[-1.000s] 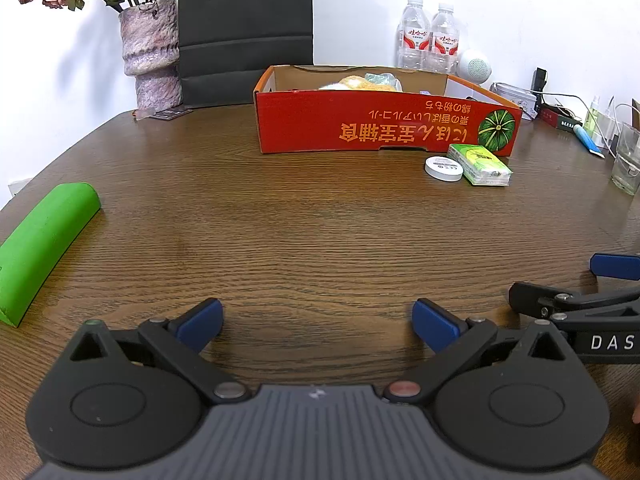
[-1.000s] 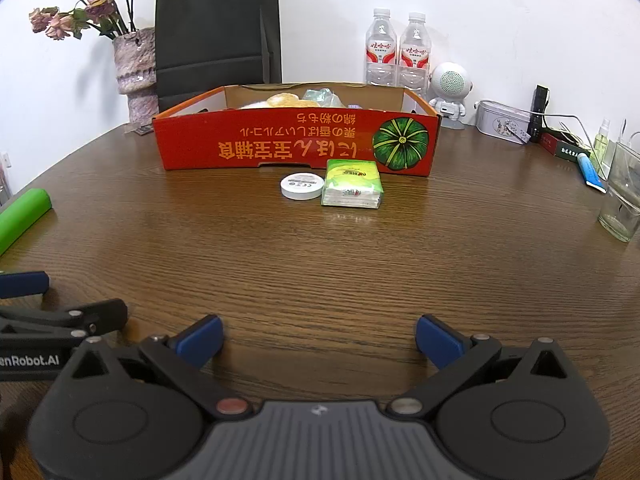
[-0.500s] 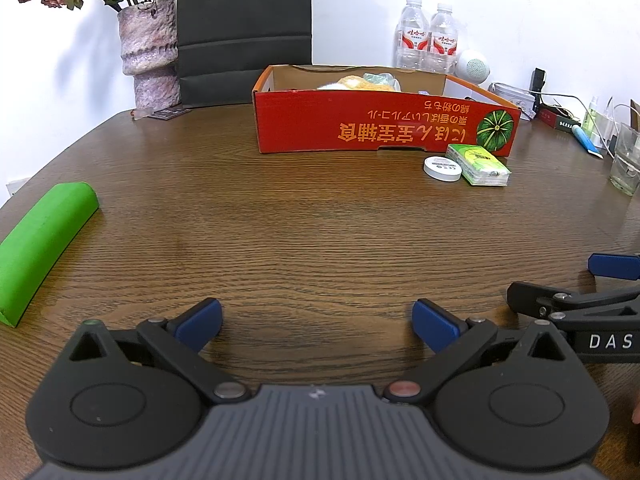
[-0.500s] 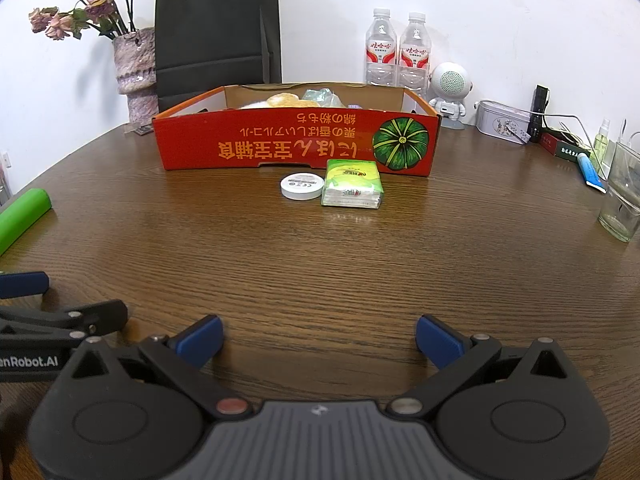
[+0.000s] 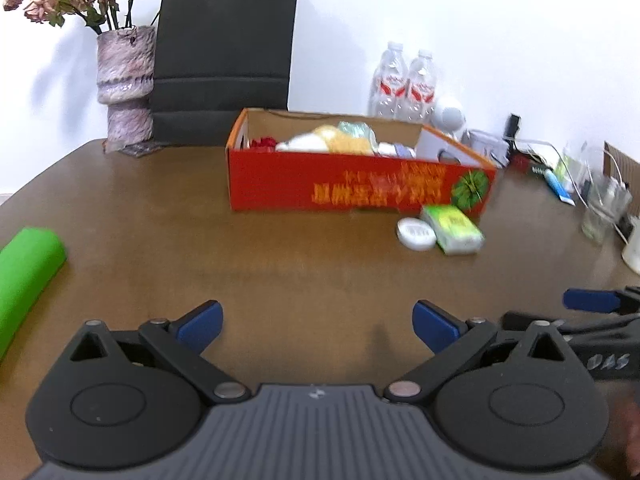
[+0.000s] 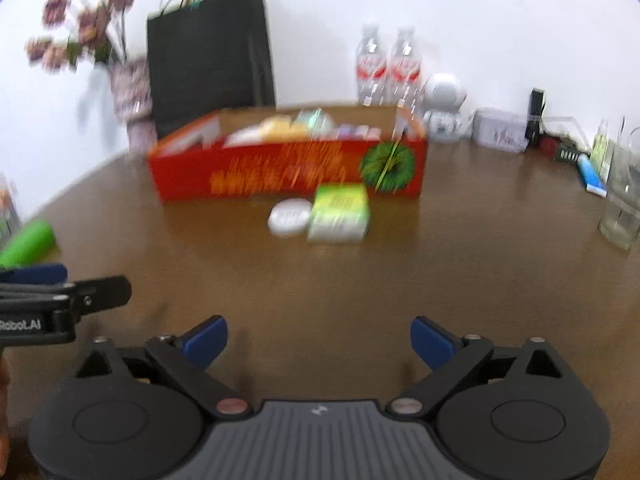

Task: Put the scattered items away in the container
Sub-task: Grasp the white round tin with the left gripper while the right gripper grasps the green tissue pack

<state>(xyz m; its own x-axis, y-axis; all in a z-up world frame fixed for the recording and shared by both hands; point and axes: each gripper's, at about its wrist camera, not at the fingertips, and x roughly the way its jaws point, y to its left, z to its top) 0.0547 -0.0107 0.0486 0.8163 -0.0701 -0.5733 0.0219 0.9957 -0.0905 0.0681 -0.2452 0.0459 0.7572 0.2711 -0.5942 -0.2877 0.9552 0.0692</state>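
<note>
A red cardboard box point(image 5: 360, 184) point(image 6: 280, 176) stands at the back of the brown table with several items inside it. In front of it lie a white round tin point(image 5: 416, 233) point(image 6: 289, 216) and a green tissue pack point(image 5: 454, 229) point(image 6: 340, 213), side by side. A green cylinder point(image 5: 26, 272) point(image 6: 28, 242) lies at the left. My left gripper point(image 5: 316, 326) is open and empty above the near table. My right gripper point(image 6: 319, 340) is wide with nothing between its pads; its jaws are closing slightly. Both are well short of the tin and the pack.
A vase of dried flowers point(image 5: 126, 88) and a black paper bag point(image 5: 226, 56) stand behind the box. Two water bottles point(image 6: 388, 68), a small white robot figure point(image 6: 444, 108), a tin, cables and a glass point(image 6: 622, 200) line the right side.
Both grippers have risen and tilted, so the box's inside now shows and the far wall fills more of each view. The right gripper's pads stand slightly closer together. Nothing on the table moved.
</note>
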